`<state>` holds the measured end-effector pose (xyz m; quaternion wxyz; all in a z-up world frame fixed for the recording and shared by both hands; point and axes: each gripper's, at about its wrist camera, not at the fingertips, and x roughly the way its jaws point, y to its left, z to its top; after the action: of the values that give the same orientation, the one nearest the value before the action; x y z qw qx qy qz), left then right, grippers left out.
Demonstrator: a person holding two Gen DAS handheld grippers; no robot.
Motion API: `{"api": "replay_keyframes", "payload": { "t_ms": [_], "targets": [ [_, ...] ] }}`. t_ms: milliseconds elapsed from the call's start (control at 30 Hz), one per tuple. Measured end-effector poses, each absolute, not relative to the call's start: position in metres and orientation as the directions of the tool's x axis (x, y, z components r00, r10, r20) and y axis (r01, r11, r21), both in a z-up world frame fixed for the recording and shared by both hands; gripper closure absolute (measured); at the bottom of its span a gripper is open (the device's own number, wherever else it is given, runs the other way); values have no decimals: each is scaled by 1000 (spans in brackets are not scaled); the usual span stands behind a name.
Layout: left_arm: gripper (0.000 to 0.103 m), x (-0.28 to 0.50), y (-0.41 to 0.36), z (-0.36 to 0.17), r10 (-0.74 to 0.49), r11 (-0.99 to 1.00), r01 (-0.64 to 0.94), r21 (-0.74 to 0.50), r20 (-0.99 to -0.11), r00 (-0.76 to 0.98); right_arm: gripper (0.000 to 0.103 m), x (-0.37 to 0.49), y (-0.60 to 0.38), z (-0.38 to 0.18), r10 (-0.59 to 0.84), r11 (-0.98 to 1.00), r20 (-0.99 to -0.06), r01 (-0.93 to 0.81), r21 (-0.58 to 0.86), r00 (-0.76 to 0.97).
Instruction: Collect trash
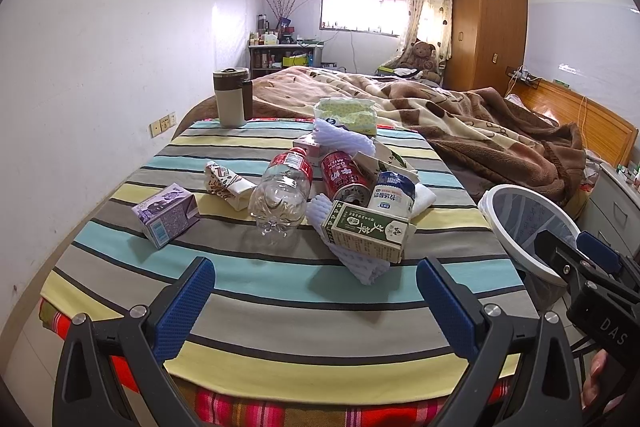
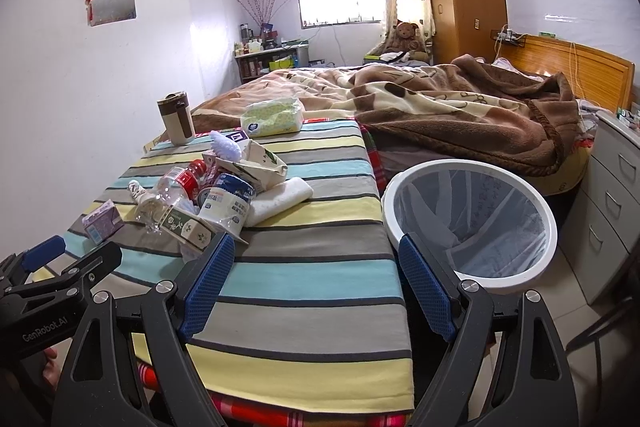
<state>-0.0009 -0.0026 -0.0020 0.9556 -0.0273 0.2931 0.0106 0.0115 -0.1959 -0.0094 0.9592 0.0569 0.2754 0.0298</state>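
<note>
A pile of trash lies on the striped tablecloth [image 1: 280,291]: a clear plastic bottle [image 1: 282,193], a red can [image 1: 343,179], a green carton [image 1: 366,231], a white and blue cup [image 1: 392,193], a purple carton [image 1: 166,215], white foam netting [image 1: 366,267] and crumpled wrappers. A white-rimmed bin [image 2: 474,227] with a clear liner stands on the floor right of the table. My left gripper [image 1: 316,301] is open and empty over the table's front edge, short of the pile. My right gripper [image 2: 318,281] is open and empty near the table's right edge, beside the bin.
A brown and beige thermos [image 1: 232,99] and a green tissue pack [image 1: 346,115] stand at the table's far end. Behind is a bed with a brown blanket [image 2: 440,107]. A grey drawer unit [image 2: 612,211] stands right of the bin.
</note>
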Motion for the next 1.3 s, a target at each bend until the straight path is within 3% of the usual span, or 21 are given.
{"api": "replay_keyframes", "payload": {
  "t_ms": [1300],
  "targets": [
    [1, -2, -6, -1, 5, 998, -37, -46, -558, 830, 17, 11, -200, -9, 80, 993, -528, -20, 119, 845]
  ]
}}
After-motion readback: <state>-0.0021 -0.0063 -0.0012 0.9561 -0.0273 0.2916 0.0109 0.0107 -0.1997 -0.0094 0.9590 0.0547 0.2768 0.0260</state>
